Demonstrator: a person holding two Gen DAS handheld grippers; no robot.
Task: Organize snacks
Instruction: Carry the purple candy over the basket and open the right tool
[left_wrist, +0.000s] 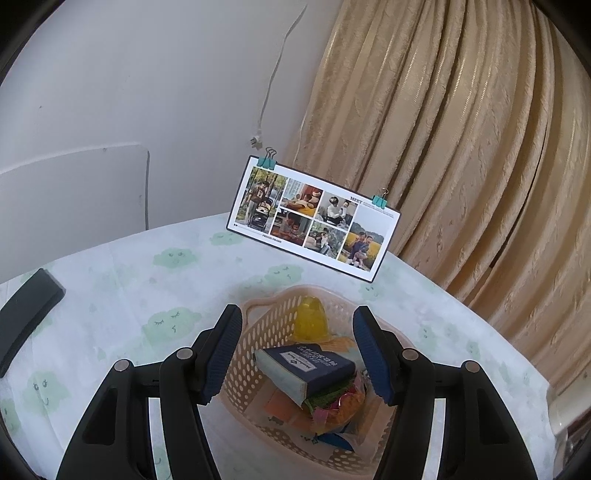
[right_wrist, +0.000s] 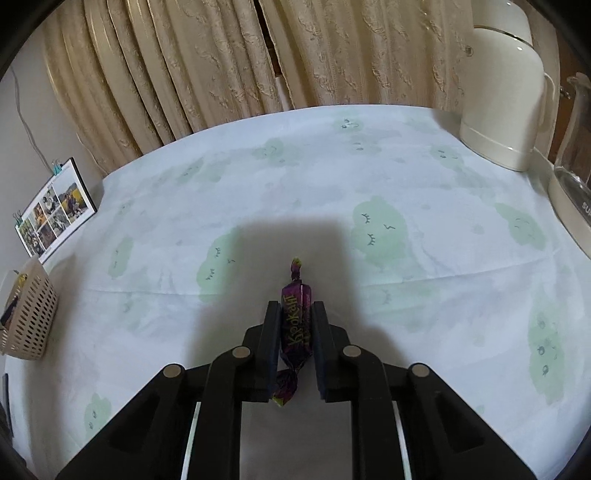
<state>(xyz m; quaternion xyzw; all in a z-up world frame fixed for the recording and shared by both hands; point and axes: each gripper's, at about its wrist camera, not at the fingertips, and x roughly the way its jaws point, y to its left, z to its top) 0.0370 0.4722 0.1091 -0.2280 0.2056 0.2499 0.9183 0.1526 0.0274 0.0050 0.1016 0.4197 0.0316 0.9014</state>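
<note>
**Purple candy clamped in my right tongs, basket under my left**

Purple foil fills the gap of my right gripper (right_wrist: 295, 314): a twist-wrapped candy (right_wrist: 294, 321) with yellow lettering sits squeezed between the two pads, its one twisted end poking out ahead toward the middle of the frame, the other hanging down behind the pads. The jaws are closed tight against its sides. Below lies the tablecloth (right_wrist: 332, 177), white with pale green cloud faces, and the gripper's shadow falls across it at centre.

My left gripper (left_wrist: 297, 332) stands wide apart and holds nothing. Between its blue pads, at lower centre of the left view, sits the pink perforated basket (left_wrist: 258, 332). In it I see a yellow jelly cup (left_wrist: 309, 317) at the far side, a dark blue box (left_wrist: 308, 365) lying tilted on top of bright wrappers (left_wrist: 332, 402).

Behind the basket a photo card (left_wrist: 314, 218) with teal binder clips leans near the beige curtain (left_wrist: 461, 147). At the upper right of the right view stand a cream kettle (right_wrist: 506, 99) and a glass jug (right_wrist: 576, 147).
</note>
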